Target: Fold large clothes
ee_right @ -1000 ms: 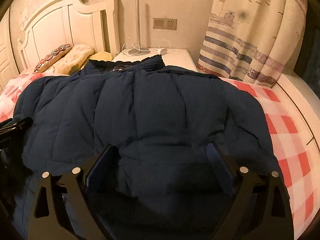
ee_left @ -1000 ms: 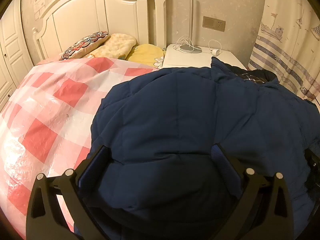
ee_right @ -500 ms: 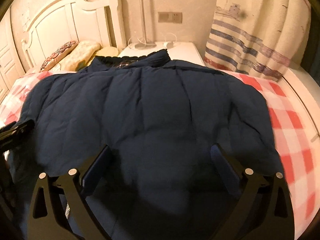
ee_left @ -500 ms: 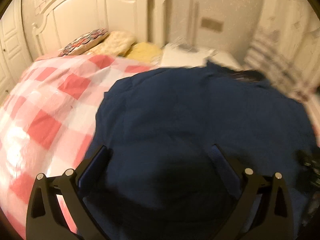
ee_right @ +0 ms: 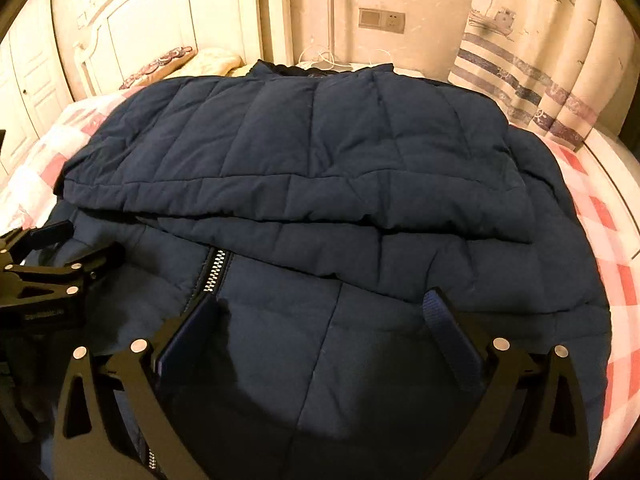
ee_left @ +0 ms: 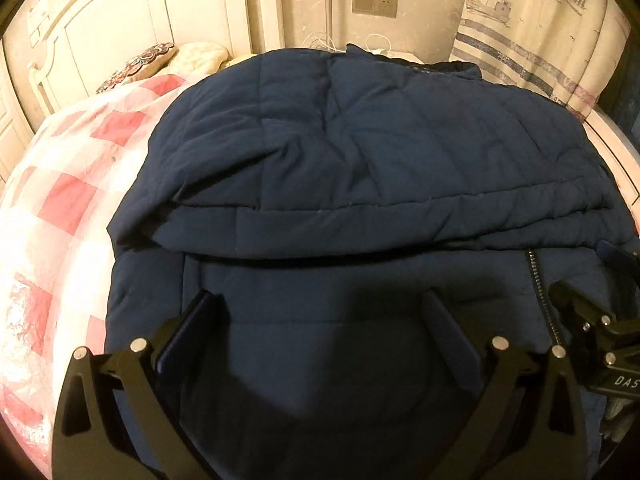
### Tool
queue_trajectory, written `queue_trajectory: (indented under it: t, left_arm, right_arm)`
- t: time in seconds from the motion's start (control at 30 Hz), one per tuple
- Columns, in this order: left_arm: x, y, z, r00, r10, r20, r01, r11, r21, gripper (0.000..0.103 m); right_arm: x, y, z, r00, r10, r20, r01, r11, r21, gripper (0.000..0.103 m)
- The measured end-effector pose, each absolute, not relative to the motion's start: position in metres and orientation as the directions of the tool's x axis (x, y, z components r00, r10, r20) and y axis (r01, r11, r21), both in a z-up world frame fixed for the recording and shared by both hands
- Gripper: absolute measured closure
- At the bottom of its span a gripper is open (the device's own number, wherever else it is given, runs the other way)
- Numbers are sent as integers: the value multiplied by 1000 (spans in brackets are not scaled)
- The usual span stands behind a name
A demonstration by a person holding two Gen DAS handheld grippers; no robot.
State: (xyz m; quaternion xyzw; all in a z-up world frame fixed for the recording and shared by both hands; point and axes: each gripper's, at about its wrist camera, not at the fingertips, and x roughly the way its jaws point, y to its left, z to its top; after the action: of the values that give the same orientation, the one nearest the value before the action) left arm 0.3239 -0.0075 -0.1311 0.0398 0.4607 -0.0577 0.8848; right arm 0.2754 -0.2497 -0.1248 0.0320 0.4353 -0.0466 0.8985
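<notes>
Bed [ee_left: 60, 208]: jacket [ee_left: 360, 152] crosswise, collar twd wall; both tools [ee_left: 320, 316] [ee_right: 326, 312] apart.

One navy padded jacket [ee_left: 360, 152] lies on one checked bedspread [ee_left: 60, 200]. Two grippers hover over it, left [ee_left: 320, 320] and right [ee_right: 328, 316]. Pillows [ee_right: 168, 60] by the headboard: two, perhaps three. One curtain [ee_right: 532, 60], one wall socket [ee_right: 380, 20].
</notes>
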Motion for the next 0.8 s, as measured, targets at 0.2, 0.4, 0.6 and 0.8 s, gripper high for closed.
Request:
queue_trajectory:
  t: [0.2, 0.4, 0.6, 0.8]
  left_arm:
    - [289, 15, -118, 599, -91, -795, 110, 993, -31, 2]
    - [283, 25, -125, 563, -91, -821, 91, 995, -48, 2]
    - [245, 4, -106, 630, -131, -765, 142, 988, -53, 2]
    - [236, -33, -129, 591, -77, -803, 261, 960, 100, 2]
  right_arm:
    - [224, -265, -100, 652, -124, -748, 180, 984, -7, 5]
    - [210, -300, -123, 566, -122, -815, 254, 967, 32, 5]
    - [181, -261, -113, 622, -23, -782, 121, 990, 67, 5]
    - [175, -232, -125, 574, -68, -816, 41, 998, -54, 5]
